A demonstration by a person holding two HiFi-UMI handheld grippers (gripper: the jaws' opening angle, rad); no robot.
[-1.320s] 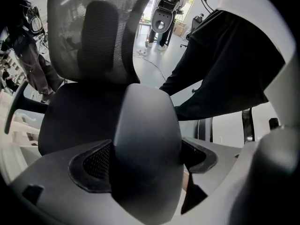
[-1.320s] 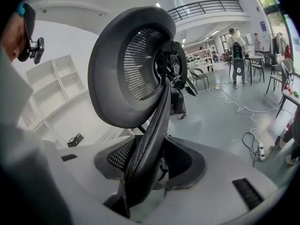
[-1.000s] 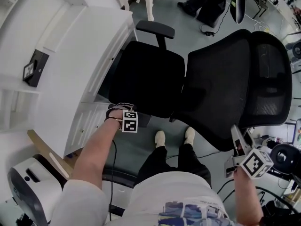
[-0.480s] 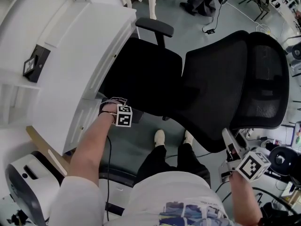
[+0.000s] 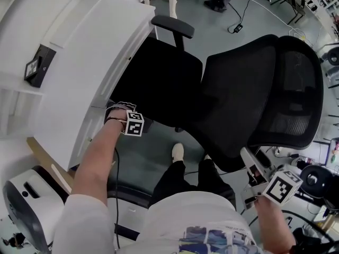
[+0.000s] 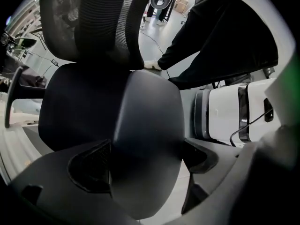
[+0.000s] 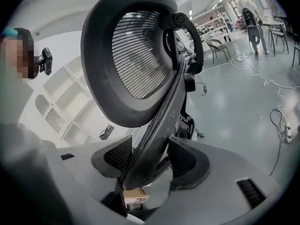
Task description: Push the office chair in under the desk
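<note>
**Head view.** Office chair (image 5: pixel 169 83) sits side-on to the white worktop (image 5: pixel 79 62). The seat front meets the worktop's edge and appears to run a little way under it. The mesh backrest (image 5: pixel 259 89) stands well out over the grey floor. The far armrest (image 5: pixel 174 26) lies just off the worktop's corner. The left claw (image 5: pixel 119 110) is at the seat's near side, close against the worktop front, pointing steeply down. The right claw (image 5: pixel 248 160) is at the backrest's lower edge. A small black device (image 5: pixel 38 62) lies on the worktop. A white machine (image 5: pixel 26 205) stands on the floor at lower left. One pale shoe (image 5: pixel 177 152) of the person shows below the seat.

**Left gripper view.** The claw is clamped on the chair's near armrest pad (image 6: pixel 145 139). The dark grey pad fills the gap, with both jaws against its sides. The seat and backrest rise behind it. A dark trouser leg (image 6: pixel 220 41) and the white machine are to the right.

**Right gripper view.** The jaws stand wide and have just been opening. The backrest's dark frame bar (image 7: pixel 157 139) runs slantwise between them. It is close to the left pad, with a sliver of space at the other, so the claw is loose around it rather than gripping. The mesh headrest (image 7: pixel 140 55) looms above.
</note>
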